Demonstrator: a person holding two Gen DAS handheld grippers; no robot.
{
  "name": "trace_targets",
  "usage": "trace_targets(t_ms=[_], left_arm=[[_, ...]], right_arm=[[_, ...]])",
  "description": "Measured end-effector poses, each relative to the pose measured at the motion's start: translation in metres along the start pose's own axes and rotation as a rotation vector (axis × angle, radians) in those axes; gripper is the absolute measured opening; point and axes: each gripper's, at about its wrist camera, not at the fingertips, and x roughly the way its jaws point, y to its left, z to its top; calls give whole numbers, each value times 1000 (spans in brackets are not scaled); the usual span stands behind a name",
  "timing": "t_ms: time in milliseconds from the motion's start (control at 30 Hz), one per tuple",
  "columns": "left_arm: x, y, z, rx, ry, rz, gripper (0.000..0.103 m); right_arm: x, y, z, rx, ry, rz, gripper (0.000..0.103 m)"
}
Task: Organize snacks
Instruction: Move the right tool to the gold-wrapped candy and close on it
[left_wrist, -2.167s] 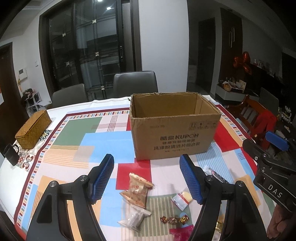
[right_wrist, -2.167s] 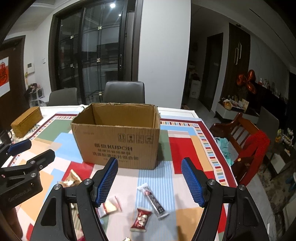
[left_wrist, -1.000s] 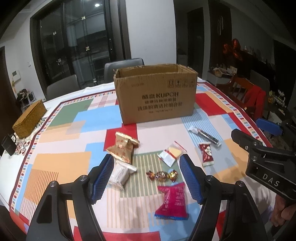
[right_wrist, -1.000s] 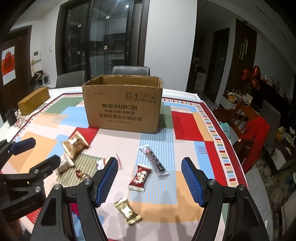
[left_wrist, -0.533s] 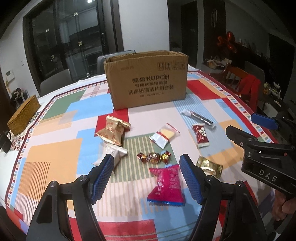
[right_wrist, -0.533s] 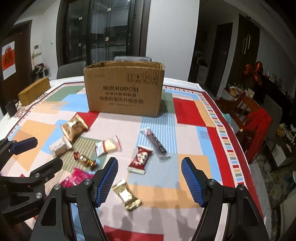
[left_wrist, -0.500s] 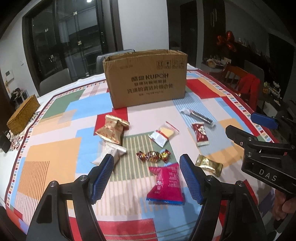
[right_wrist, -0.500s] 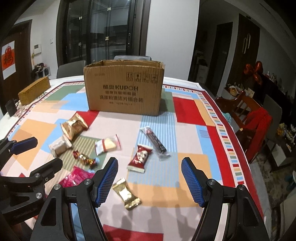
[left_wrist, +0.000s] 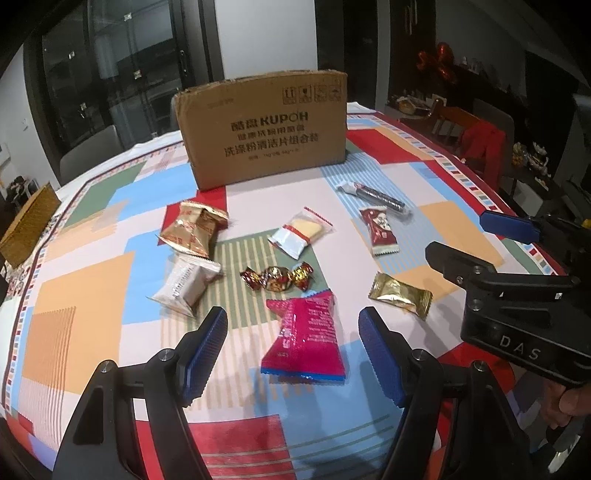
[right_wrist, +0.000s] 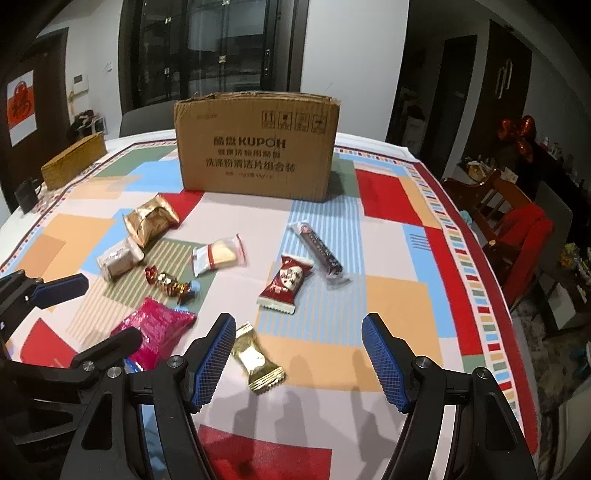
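The left gripper (left_wrist: 293, 350) is hovering with jaws apart and empty over the pink packet (left_wrist: 306, 338) near the tabletop's (left_wrist: 85, 288) front edge. The right gripper (right_wrist: 299, 356) is likewise gaping and empty, a gold packet (right_wrist: 256, 360) lying beside its left finger. The other snacks are lying scattered mid-table, the cardboard box (right_wrist: 255, 147) standing toward the far edge

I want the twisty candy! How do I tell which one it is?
Start at the big brown cardboard box on the colourful tablecloth. In front of it, among the scattered snacks, find the shiny red-and-gold candy: only it has twisted ends, lying just behind the pink packet.
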Motion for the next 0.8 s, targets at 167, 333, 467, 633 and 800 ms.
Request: trace_targets(t_ms=[167,333,467,633,800], left_arm=[[9,-2,-6,-2,30,-18,73],[16,-1,-11,-10,54,-24,73],[22,0,-13,-11,68,-29,73],[27,1,-15,-10,66,-29,72],[35,0,-15,-1,82,-28,68]], right_arm=[[5,2,-5,-7,19,15,72],[12,6,-11,-13,47,27,71],[20,7,-14,-10,71,40,70],[29,12,-17,-33,102,57,63],[37,15,-22,-45,129,69,58]])
